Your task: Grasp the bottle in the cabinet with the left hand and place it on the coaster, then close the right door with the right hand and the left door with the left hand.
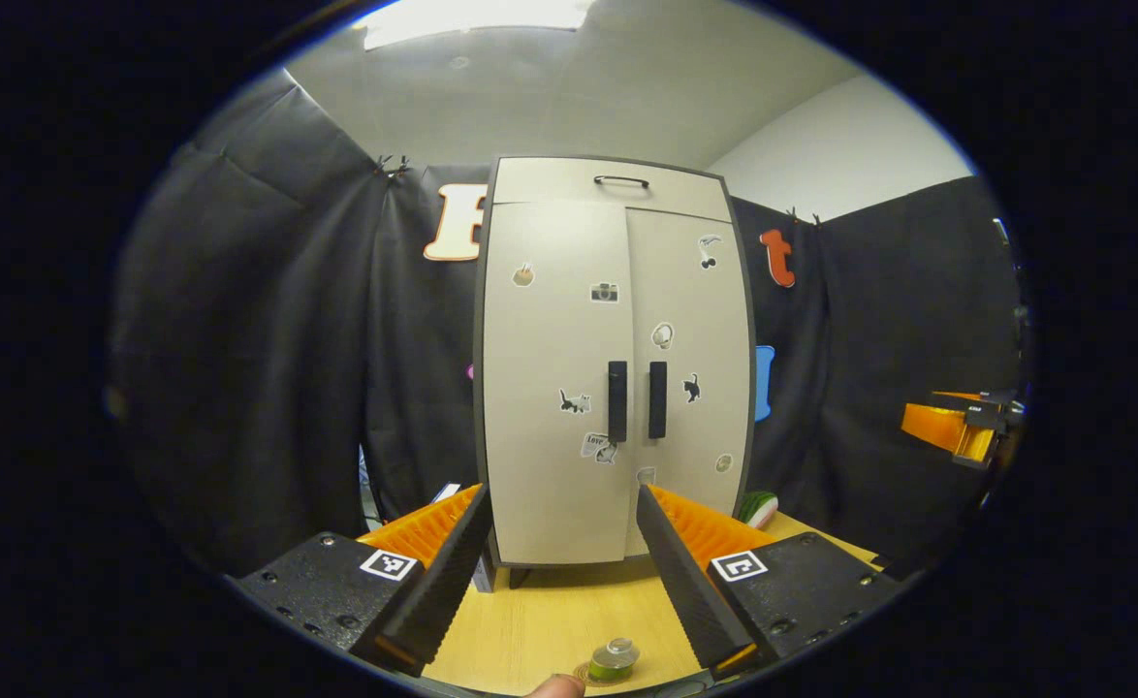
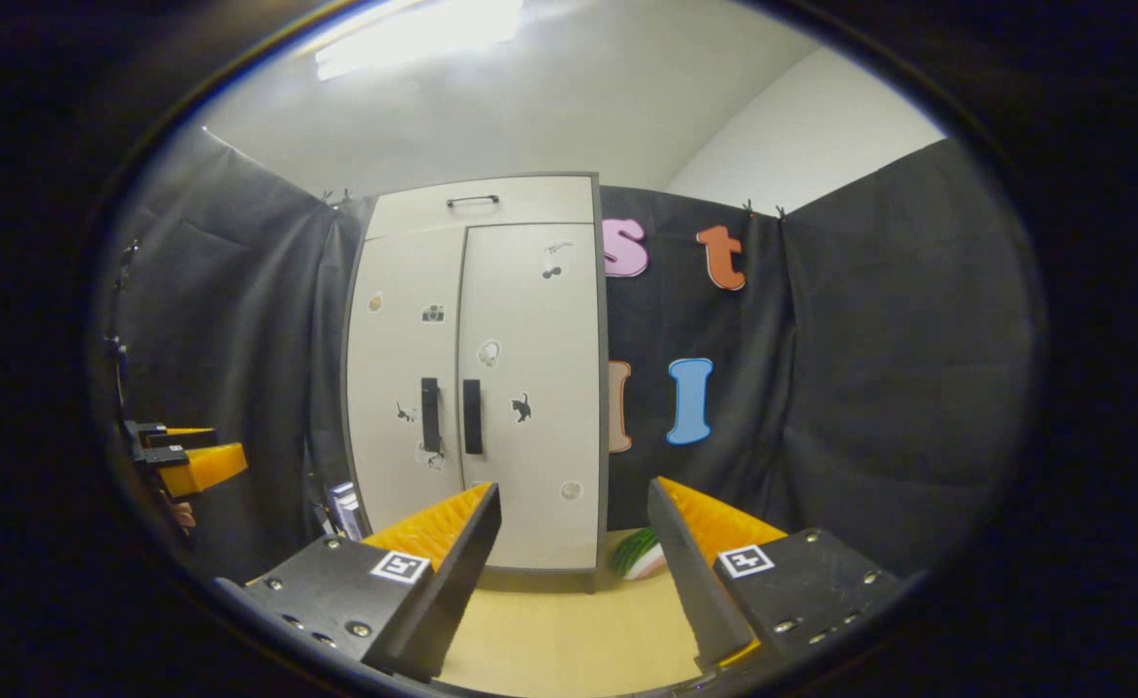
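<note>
Both claws [image 1: 559,582] [image 2: 574,582] gape empty; bottle [image 1: 614,659] on coaster, cabinet [image 1: 617,359] doors closed.

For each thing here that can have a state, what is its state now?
Left door: closed.
Right door: closed.
Top drawer: closed.
Bottle: upright on the coaster, on the table.
Left gripper: open, holds nothing.
Right gripper: open, holds nothing.
</note>
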Action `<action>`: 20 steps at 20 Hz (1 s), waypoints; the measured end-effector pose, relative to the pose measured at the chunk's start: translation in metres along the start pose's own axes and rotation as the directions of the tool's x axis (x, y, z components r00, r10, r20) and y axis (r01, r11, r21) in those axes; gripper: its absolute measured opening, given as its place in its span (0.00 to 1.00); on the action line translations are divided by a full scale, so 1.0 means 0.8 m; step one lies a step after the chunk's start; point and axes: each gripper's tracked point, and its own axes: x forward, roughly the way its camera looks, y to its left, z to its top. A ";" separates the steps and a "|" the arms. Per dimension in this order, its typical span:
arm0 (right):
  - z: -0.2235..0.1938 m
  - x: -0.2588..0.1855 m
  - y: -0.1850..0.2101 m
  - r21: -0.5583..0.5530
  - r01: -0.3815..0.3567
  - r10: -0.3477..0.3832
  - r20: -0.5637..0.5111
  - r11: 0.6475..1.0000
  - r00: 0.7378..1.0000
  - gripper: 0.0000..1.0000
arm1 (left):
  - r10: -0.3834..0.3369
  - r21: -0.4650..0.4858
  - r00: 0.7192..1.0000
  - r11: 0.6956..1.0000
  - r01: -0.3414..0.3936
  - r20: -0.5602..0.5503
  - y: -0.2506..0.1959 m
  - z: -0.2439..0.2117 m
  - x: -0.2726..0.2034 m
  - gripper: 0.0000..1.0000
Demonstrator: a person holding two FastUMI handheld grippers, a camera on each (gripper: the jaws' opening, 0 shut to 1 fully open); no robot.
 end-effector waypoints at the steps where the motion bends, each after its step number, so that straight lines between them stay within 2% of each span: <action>1: 0.002 0.002 -0.001 -0.006 0.002 -0.002 0.000 1.000 1.000 0.92 | 0.005 0.016 1.000 1.000 -0.005 0.004 0.000 0.002 0.001 0.95; 3: 0.000 0.006 0.000 -0.015 0.004 -0.004 -0.005 1.000 1.000 0.93 | -0.014 0.047 1.000 0.999 0.014 0.005 -0.011 0.003 0.003 0.95; 4: 0.000 0.008 0.003 -0.015 0.000 0.000 -0.006 1.000 1.000 0.92 | -0.015 0.061 1.000 0.998 0.014 0.014 -0.011 0.006 0.002 0.92; 7: -0.001 0.014 0.012 -0.011 -0.008 0.008 -0.015 1.000 1.000 0.92 | -0.023 0.082 0.999 0.996 0.021 0.029 -0.016 0.011 0.005 0.94; 9: 0.005 0.019 0.016 -0.013 -0.013 0.012 -0.017 1.000 1.000 0.92 | -0.025 0.076 0.999 0.997 0.023 0.030 -0.016 0.013 0.007 0.99; 11: 0.013 0.021 0.020 -0.021 -0.012 0.012 -0.006 1.000 1.000 0.93 | -0.025 0.057 0.999 0.998 0.023 0.029 -0.016 0.015 0.011 0.96; 12: 0.015 0.022 0.022 -0.025 -0.012 0.012 -0.002 1.000 1.000 0.93 | -0.023 0.050 0.999 0.999 0.022 0.026 -0.015 0.014 0.012 0.99; 15: 0.019 0.023 0.027 -0.026 -0.013 0.013 0.004 1.000 1.000 0.93 | -0.029 0.048 0.999 0.998 0.027 0.025 -0.014 0.015 0.012 0.96; 16: 0.018 0.022 0.028 -0.024 -0.013 0.013 0.001 1.000 1.000 0.89 | -0.032 0.052 0.999 0.998 0.031 0.025 -0.014 0.015 0.012 0.96; 19: 0.015 0.015 0.027 -0.040 -0.003 0.003 -0.008 0.999 1.000 0.89 | -0.044 0.054 0.999 0.998 0.042 0.021 -0.014 0.013 0.014 0.96; 20: 0.014 0.013 0.024 -0.046 0.003 -0.004 -0.009 0.999 1.000 0.92 | -0.046 0.054 0.999 0.998 0.045 0.016 -0.014 0.010 0.014 0.96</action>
